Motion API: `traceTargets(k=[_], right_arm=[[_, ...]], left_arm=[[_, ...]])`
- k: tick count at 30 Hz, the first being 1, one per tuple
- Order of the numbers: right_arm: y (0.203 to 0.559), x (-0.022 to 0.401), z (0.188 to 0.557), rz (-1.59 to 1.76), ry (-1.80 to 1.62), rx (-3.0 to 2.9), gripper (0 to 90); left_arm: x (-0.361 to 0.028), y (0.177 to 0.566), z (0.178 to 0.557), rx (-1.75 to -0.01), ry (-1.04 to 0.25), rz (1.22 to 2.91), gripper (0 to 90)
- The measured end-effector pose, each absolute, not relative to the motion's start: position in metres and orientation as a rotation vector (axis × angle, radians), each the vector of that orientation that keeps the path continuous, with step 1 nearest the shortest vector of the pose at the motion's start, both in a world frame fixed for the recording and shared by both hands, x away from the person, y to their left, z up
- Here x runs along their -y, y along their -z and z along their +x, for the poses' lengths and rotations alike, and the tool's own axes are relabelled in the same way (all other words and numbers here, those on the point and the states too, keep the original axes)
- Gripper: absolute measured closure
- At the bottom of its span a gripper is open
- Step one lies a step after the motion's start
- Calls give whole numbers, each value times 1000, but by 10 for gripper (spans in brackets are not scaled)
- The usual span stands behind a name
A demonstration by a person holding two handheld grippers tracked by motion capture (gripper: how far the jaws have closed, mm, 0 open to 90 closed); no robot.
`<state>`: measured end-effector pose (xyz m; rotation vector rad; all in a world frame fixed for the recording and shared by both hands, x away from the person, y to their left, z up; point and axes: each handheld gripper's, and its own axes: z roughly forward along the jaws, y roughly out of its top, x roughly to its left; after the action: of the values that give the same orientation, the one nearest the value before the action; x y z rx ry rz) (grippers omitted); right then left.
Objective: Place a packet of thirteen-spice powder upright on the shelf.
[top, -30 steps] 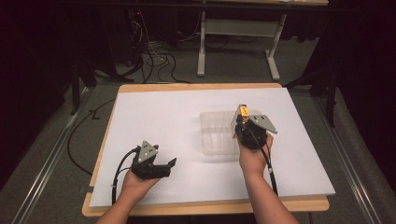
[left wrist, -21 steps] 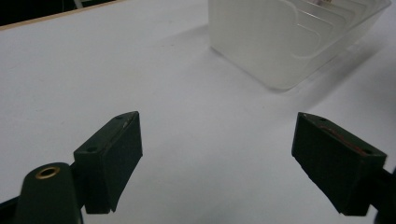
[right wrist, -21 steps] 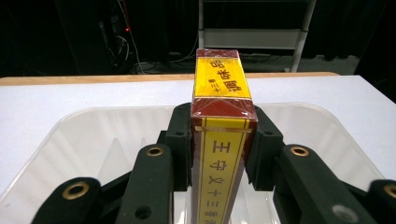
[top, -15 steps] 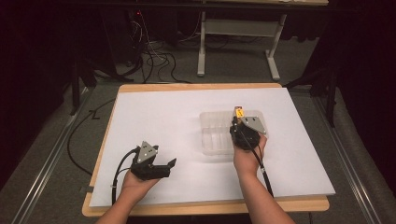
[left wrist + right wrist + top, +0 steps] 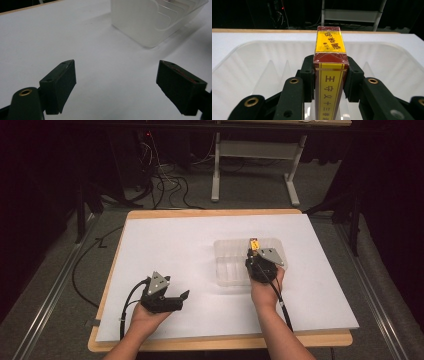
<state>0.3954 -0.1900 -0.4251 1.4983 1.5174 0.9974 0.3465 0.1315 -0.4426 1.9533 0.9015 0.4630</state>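
Two grippers work at a table (image 5: 150,227) covered with white paper. The right gripper (image 5: 330,75) pinches a small red and yellow box (image 5: 329,72) by its two long narrow sides, pads pressed flat against the wrapper. The box is held just above a clear plastic tray (image 5: 230,265) that sits right of centre on the table, its far end reaching over the tray's ribbed floor. The left gripper (image 5: 123,86) rests low over bare paper near the front left, jaws spread with nothing between them, well apart from the tray.

The box looks light and stiff, likely thin card under a glossy, slippery film. Gripping the flat sides near the middle, as here, seems safest; a hard squeeze could dent it.
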Motion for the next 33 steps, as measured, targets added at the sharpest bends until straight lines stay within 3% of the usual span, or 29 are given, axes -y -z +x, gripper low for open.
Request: traceTargets(k=[11, 17, 25, 33], right_arm=[[431, 193, 391, 1471, -1001, -1603, 603], [427, 196, 388, 1467, -1056, -1691, 390], [416, 206, 369, 1424, -1186, -1766, 189], [405, 236, 339, 1359, -1248, -1806, 137]], left_arm=[[-133, 443, 348, -895, -453, 1958, 166], [-134, 443, 348, -903, -451, 1947, 165], [-135, 442, 350, -912, -447, 1928, 165], [-134, 443, 355, -926, -448, 1919, 164]])
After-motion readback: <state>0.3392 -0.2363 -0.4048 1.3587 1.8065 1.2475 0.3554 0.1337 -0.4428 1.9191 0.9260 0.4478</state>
